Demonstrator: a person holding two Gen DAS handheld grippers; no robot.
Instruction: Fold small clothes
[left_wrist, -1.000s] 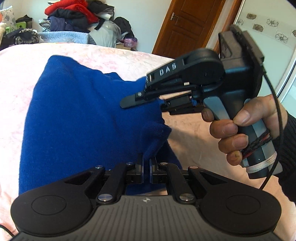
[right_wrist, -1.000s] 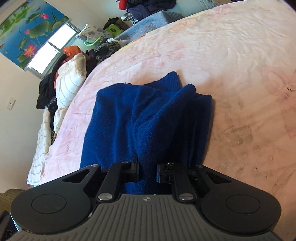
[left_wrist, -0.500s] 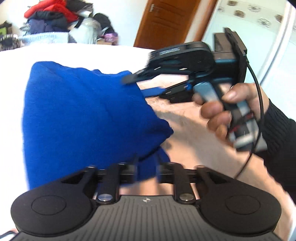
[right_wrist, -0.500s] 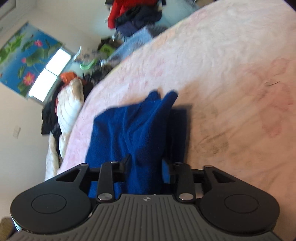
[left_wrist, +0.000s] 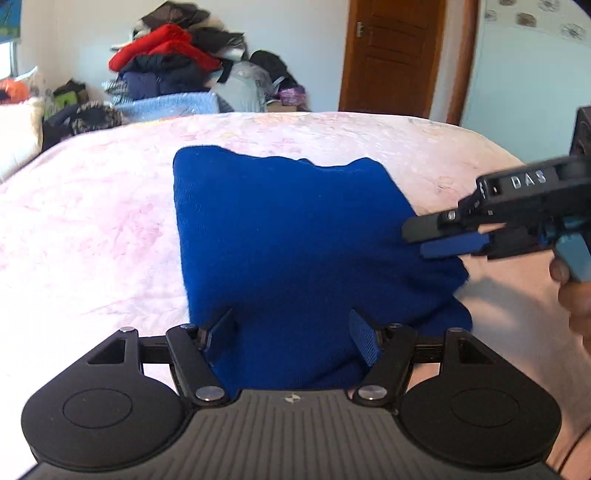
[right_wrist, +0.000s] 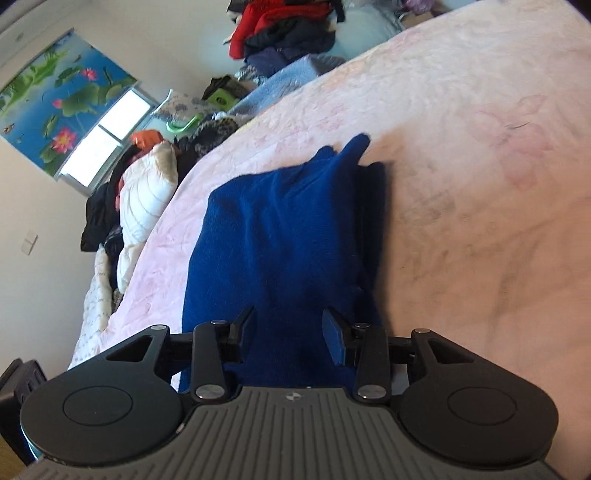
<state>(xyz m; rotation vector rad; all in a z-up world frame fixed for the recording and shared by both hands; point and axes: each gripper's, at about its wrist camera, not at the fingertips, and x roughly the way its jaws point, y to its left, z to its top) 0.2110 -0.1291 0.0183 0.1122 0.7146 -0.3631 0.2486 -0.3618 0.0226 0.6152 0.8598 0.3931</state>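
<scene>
On the bed: a folded blue garment lies flat on the pink cover.
Left claw: spread wide over the near edge.
Right claw: spread, gripping nothing.

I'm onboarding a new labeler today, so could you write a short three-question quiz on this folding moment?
1. True or false: the left tongs are clamped shut on the blue knit garment.
2. Multiple choice: the garment lies on A) a wooden floor, B) a pink floral bedspread, C) a glass table.
3. Fill in: in the left wrist view, the right tongs reach in at the garment's ____ edge.

Key:
1. False: their fingers stand apart, with the cloth between them.
2. B.
3. Right. The right tongs are open too, as their own camera shows.
</scene>
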